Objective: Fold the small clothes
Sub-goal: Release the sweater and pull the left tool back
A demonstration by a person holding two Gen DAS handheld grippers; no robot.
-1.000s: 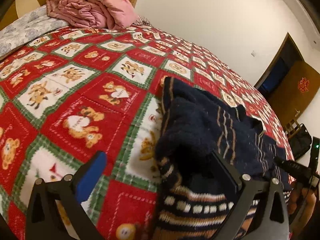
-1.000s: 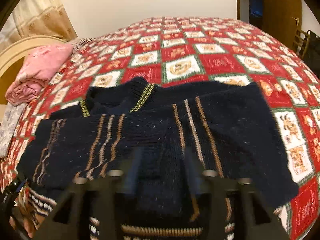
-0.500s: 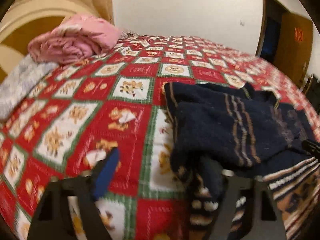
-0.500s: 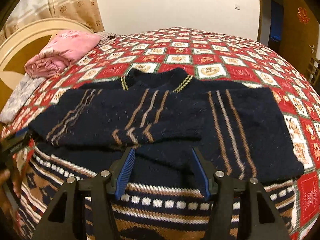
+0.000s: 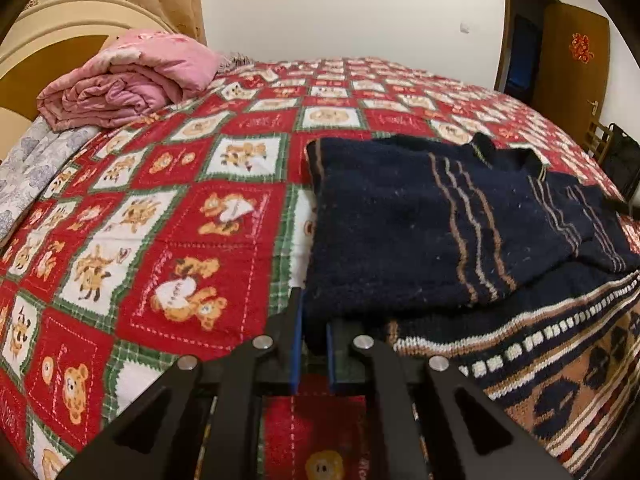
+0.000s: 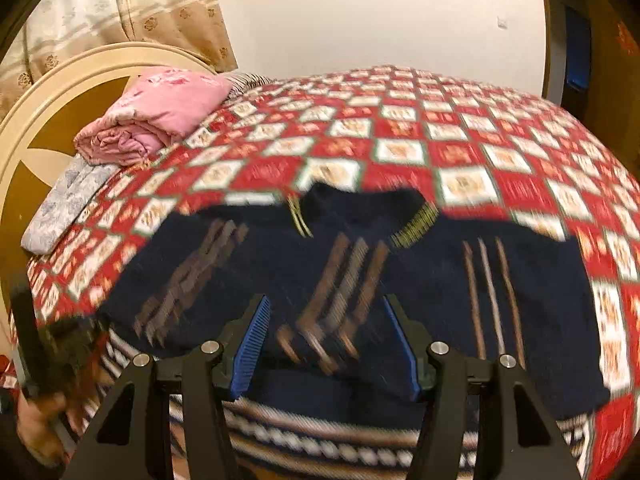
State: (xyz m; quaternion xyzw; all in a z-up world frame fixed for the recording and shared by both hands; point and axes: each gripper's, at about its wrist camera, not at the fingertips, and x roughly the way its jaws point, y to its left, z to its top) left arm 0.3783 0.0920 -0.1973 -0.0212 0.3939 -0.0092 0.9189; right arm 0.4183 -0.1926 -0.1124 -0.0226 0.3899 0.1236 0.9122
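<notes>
Sweater (image 5: 420, 232) lies flat on the bedspread (image 5: 168, 240), near my edge of the bed, both sleeves folded across the chest, patterned hem closest to me. It's a thick knit: soft, floppy, probably a bit heavy for its size, not slippery, nothing fragile. It will sag and drag if lifted by one point, so I'd take it at the edges, one hem corner per gripper, pinching all the layers.

My left gripper (image 5: 311, 344) is pressed nearly together, pinching the sweater's left edge where the folded sleeve meets the hem; dark knit sits between the blue pads. My right gripper (image 6: 328, 344) is spread about halfway, hovering over the middle of the sweater near the sleeve cuffs. It holds nothing; whether it touches the knit, can't tell, that view is blurred. A pink quilt (image 5: 120, 84) sits folded by the headboard, well apart.
</notes>
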